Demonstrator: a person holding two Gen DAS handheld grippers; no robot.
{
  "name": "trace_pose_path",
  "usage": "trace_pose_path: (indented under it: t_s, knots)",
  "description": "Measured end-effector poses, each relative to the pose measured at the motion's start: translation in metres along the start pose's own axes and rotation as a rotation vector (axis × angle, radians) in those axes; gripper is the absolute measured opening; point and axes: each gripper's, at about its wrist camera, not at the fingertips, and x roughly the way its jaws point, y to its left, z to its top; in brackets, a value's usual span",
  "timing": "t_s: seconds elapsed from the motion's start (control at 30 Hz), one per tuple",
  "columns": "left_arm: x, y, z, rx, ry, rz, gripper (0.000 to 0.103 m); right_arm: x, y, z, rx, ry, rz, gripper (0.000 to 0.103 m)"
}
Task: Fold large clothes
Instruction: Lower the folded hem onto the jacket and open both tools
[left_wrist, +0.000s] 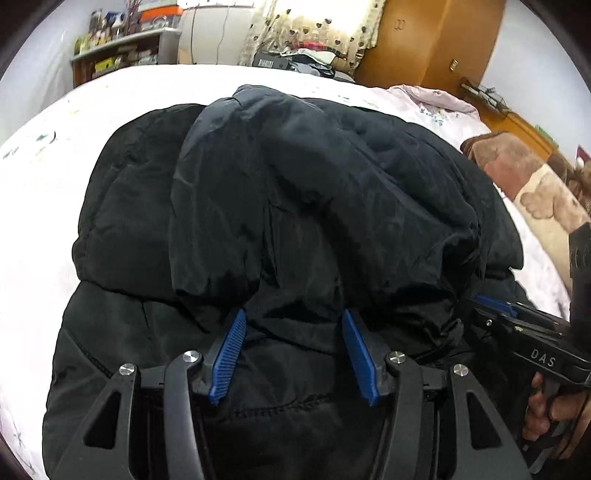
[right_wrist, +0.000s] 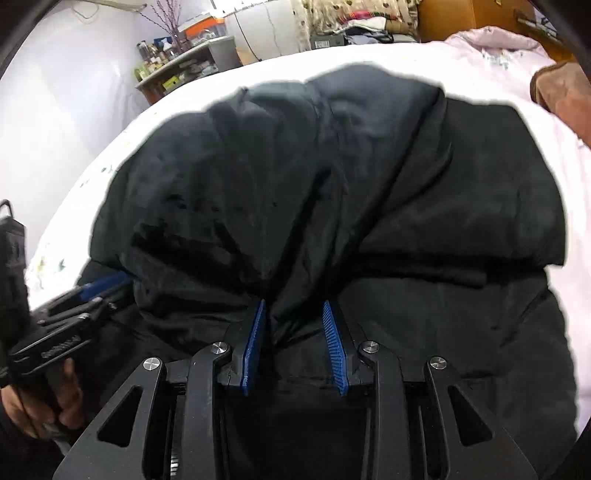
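Note:
A large black padded jacket (left_wrist: 280, 192) lies bunched on the white bed (left_wrist: 48, 177); it fills the right wrist view too (right_wrist: 332, 192). My left gripper (left_wrist: 293, 317) is open, its blue fingers (left_wrist: 231, 347) resting on the near fold of the jacket with fabric between them. My right gripper (right_wrist: 293, 308) is also open, narrower, with a ridge of jacket fabric between its blue fingers (right_wrist: 334, 343). The right gripper shows at the right edge of the left wrist view (left_wrist: 495, 306), and the left gripper at the left edge of the right wrist view (right_wrist: 99, 288).
A pink quilt (left_wrist: 436, 99) and a brown blanket (left_wrist: 509, 162) lie at the bed's right side. A shelf with clutter (left_wrist: 122, 55) stands past the far left edge, a wooden wardrobe (left_wrist: 443, 40) behind. A pile of clothes (left_wrist: 314, 55) lies beyond the bed.

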Motion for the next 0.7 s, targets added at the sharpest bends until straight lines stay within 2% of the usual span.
trace_pose_path:
  t_s: [0.2,0.3,0.5,0.7]
  knots:
    - [0.002,-0.007,-0.001,0.003,0.005,0.022,0.058,0.002,0.002,-0.003,-0.022,0.0,-0.037,0.032]
    - [-0.017,-0.015,0.003,0.021,0.032,0.055,0.057,-0.011,0.014,0.002,-0.016,0.024,-0.065,0.032]
    - [-0.085,-0.028,-0.014,0.044,-0.041,0.08,0.057,-0.087,0.016,-0.021,0.001,-0.06,-0.079,0.032]
    - [-0.15,-0.036,-0.051,0.032,-0.085,0.105,0.057,-0.16,0.018,-0.066,-0.004,-0.102,-0.109,0.034]
